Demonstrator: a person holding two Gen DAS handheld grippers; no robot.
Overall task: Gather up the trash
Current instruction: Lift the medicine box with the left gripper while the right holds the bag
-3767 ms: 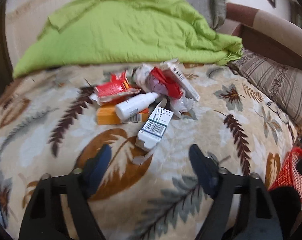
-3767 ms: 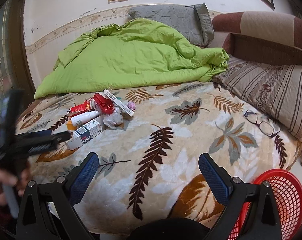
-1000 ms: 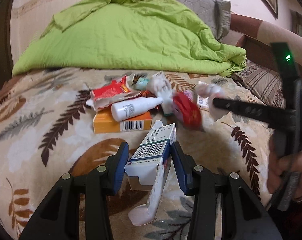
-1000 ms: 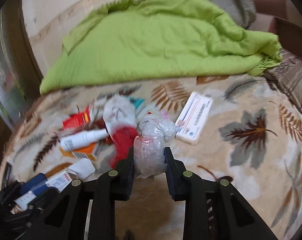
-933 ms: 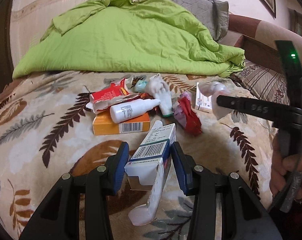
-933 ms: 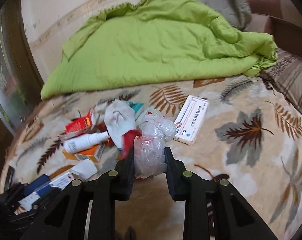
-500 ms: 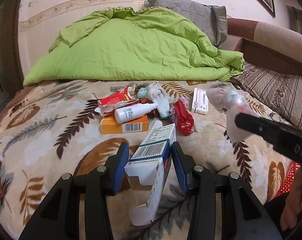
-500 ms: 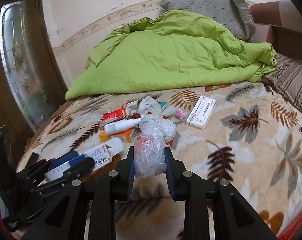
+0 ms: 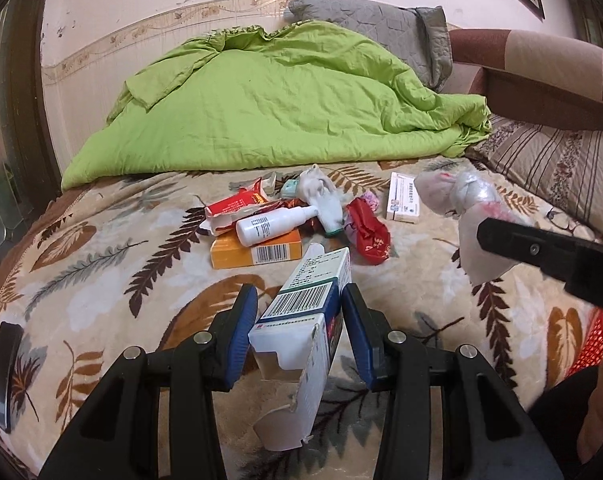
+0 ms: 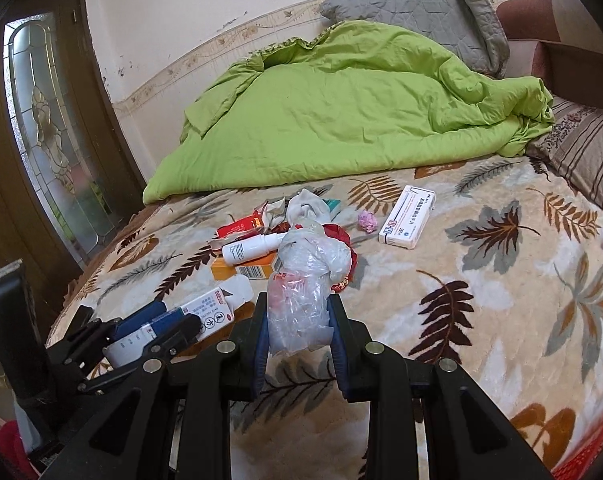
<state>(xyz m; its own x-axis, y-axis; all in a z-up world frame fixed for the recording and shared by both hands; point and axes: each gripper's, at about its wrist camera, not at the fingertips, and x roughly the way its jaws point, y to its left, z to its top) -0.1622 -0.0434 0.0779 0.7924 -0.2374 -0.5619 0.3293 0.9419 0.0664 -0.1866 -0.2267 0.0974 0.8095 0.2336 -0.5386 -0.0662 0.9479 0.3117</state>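
1. Left gripper [image 9: 299, 326]: clamped on an opened blue-and-white carton [image 9: 301, 328], blue pads pressed to its two long sides, barcode face up, torn end flap hanging toward the camera. Held above the leaf-print blanket [image 9: 101, 280], clear of the pile.
2. Right gripper [image 10: 299, 320]: clenched on a knotted clear plastic bag [image 10: 305, 284], crumpled, with red flecks inside; knot end pointing away from the camera. Also raised off the bed.
3. In the left wrist view, same bag [image 9: 467, 216] visible at right, sticking out past the black finger of the right gripper.
4. Remaining litter, bunched mid-blanket: orange box [image 9: 257, 252] lying flat with a white bottle [image 9: 273, 226] across its top; red-and-white wrapper [image 9: 233, 208] just behind; crumpled white tissue [image 9: 321, 196]; red foil wrapper [image 9: 369, 232] beside the orange box.
5. White medicine box [image 10: 407, 216] lying flat, apart from the pile to the right; small pink wad [image 10: 367, 221] between it and the pile.
6. Green duvet [image 9: 269, 108] heaped at the far side against the wall, grey pillow [image 9: 373, 36] behind it.
7. Red mesh basket [image 9: 593, 340] at the right edge, past the blanket's border, only partly in view.
8. Dark flat object [image 9: 3, 368] on the left edge of the blanket; kind not readable.
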